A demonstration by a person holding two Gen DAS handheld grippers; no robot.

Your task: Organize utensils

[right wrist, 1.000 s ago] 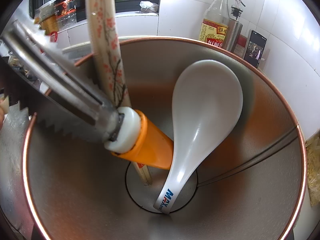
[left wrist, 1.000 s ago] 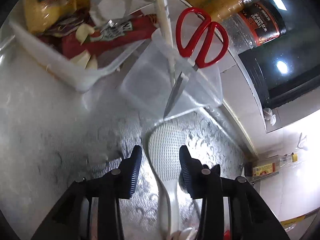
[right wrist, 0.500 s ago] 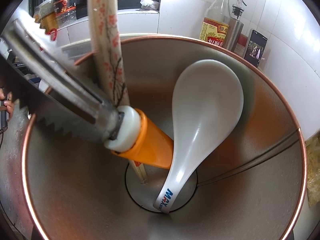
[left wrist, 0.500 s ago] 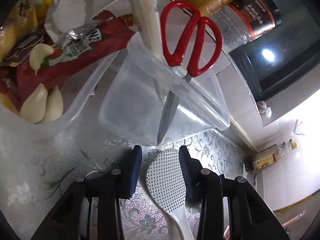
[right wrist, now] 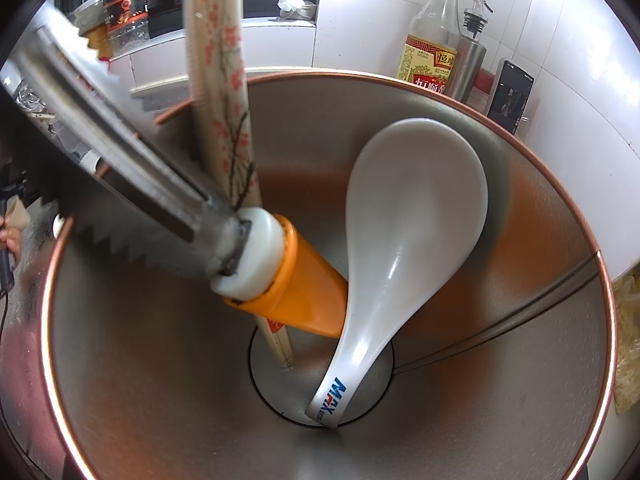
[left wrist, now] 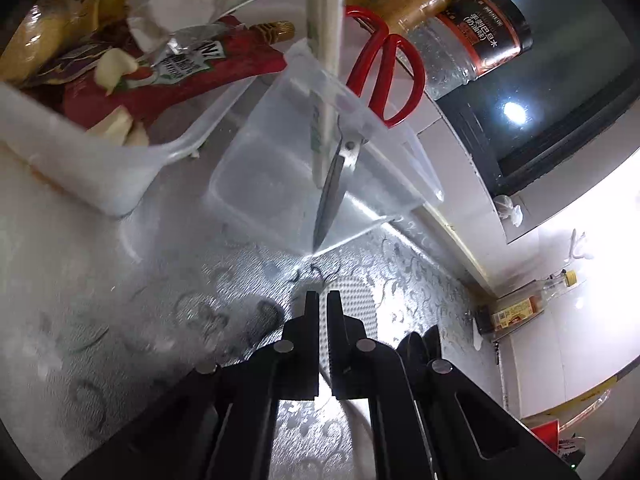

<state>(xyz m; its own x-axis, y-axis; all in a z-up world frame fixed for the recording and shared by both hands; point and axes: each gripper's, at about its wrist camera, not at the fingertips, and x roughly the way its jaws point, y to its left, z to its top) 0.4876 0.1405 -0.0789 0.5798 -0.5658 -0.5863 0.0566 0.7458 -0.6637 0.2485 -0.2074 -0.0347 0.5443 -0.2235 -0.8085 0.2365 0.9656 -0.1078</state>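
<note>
A white dotted rice paddle (left wrist: 356, 300) lies on the patterned counter. My left gripper (left wrist: 322, 300) is shut over the paddle's left edge. White shows in the thin slit between the fingers, and I cannot tell whether they pinch it. Behind it a clear plastic container (left wrist: 260, 192) holds red-handled scissors (left wrist: 384, 68) and chopsticks (left wrist: 326, 60). The right wrist view looks down into a steel holder with a copper rim (right wrist: 600, 280). Inside are a white ceramic spoon (right wrist: 416, 216), an orange-handled serrated metal tool (right wrist: 304, 296) and flowered chopsticks (right wrist: 224, 112). The right gripper's fingers are out of sight.
A translucent tray (left wrist: 100, 172) with a ketchup pouch and garlic cloves sits at the left of the container. Jars (left wrist: 480, 28) stand behind it by a dark appliance. Beyond the holder are a vinegar bottle (right wrist: 432, 40), a steel dispenser (right wrist: 472, 52) and the tiled wall.
The left jaws have gone from straddling the paddle's head to shut together over its left edge, and the gripper has dropped and rolled slightly. The right view is unchanged.
</note>
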